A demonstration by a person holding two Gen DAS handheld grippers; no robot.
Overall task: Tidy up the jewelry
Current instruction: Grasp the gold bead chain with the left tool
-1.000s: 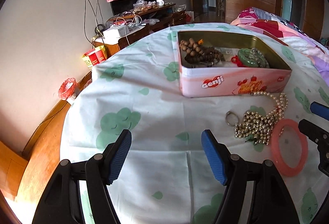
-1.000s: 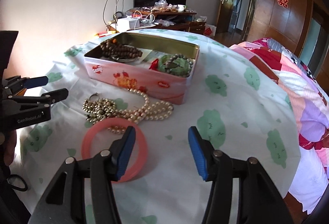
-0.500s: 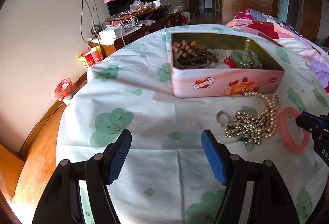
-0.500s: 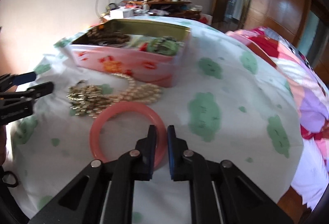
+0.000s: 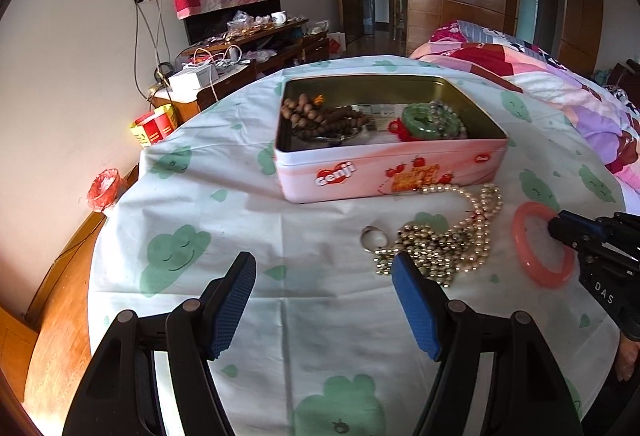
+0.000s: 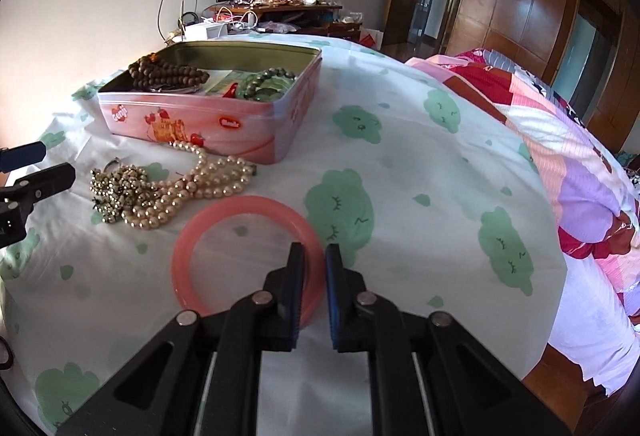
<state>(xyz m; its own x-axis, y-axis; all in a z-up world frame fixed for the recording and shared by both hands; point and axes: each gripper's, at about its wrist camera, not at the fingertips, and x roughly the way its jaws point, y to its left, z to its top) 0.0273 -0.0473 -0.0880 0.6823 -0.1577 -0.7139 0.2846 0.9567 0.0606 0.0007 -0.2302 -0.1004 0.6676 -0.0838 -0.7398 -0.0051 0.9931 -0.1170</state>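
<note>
A pink bangle (image 6: 240, 212) lies on the cloth-covered table; it also shows in the left wrist view (image 5: 538, 268). My right gripper (image 6: 314, 260) is shut on its near right rim, and it shows from the side in the left wrist view (image 5: 560, 230). A pile of pearl and gold bead necklaces (image 6: 168, 188) (image 5: 452, 240) with a small ring (image 5: 374, 238) lies in front of an open pink tin (image 5: 384, 172) (image 6: 208, 120). The tin holds brown beads (image 5: 320, 114) and green bracelets (image 5: 430, 120). My left gripper (image 5: 324, 284) is open and empty, near the bead pile.
The round table (image 5: 208, 196) has a white cloth with green cloud prints. A bed with a patchwork quilt (image 6: 560, 124) stands close on the right. A cluttered wooden cabinet (image 5: 240, 56) stands against the far wall. The floor lies beyond the left table edge.
My right gripper closed on the pink bangle's rim about half a second ago and stays shut on it. The left gripper has shifted slightly; the tin and beads appear a little nearer.
</note>
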